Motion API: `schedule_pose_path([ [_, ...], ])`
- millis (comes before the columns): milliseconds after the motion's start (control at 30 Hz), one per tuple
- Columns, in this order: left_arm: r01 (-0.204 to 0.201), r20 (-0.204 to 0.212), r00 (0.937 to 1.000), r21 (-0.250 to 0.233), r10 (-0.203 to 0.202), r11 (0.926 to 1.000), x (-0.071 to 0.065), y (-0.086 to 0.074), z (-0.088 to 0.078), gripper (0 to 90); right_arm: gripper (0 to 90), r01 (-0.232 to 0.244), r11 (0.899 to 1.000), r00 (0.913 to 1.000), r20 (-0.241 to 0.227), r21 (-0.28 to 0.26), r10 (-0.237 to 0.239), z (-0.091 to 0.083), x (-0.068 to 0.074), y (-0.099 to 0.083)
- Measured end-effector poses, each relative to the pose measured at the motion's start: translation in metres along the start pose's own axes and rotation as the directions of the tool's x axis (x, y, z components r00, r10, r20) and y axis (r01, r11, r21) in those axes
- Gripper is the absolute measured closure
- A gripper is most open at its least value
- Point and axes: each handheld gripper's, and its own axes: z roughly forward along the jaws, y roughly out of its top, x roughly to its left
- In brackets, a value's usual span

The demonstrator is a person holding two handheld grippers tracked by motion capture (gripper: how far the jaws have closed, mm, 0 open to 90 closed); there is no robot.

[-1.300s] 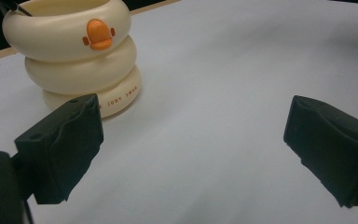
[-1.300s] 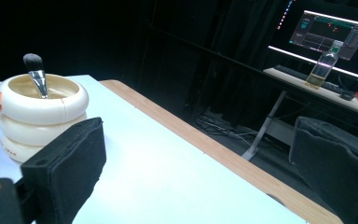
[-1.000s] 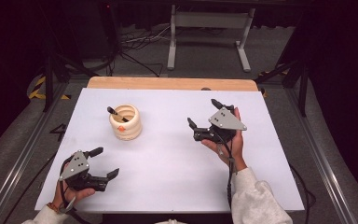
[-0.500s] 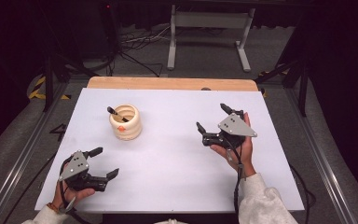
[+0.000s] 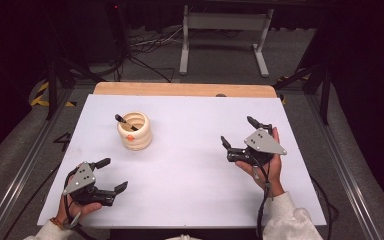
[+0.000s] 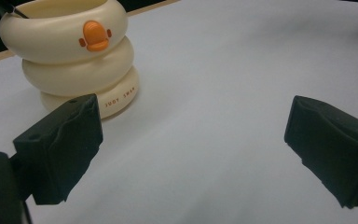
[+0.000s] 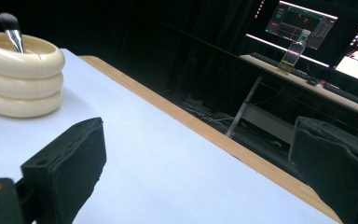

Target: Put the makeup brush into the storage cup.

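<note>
Both the left gripper (image 5: 111,175) and right gripper (image 5: 239,134) hover spread and empty, so reaching for the brush (image 5: 125,122) in the far-left cup (image 5: 135,132) seems next.

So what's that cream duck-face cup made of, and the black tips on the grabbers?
The cream ringed cup with the orange duck beak looks like smooth plastic or glazed ceramic; its soft sheen fits either. The black jaw pads look like matte foam or rubber, dull and slightly dented.

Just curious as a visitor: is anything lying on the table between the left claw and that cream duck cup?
Nothing: in the high view, bare white table separates the left gripper from the cup.
</note>
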Motion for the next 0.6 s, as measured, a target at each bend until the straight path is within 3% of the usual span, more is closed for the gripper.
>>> schedule_pose_path([
  [600,-0.005,0.0,1.0,-0.014,0.005,0.9999,-0.001,0.001,-0.003,5.3,4.6,0.024,0.999,0.9996,0.015,0.029,-0.025,-0.024,-0.006,-0.018],
])
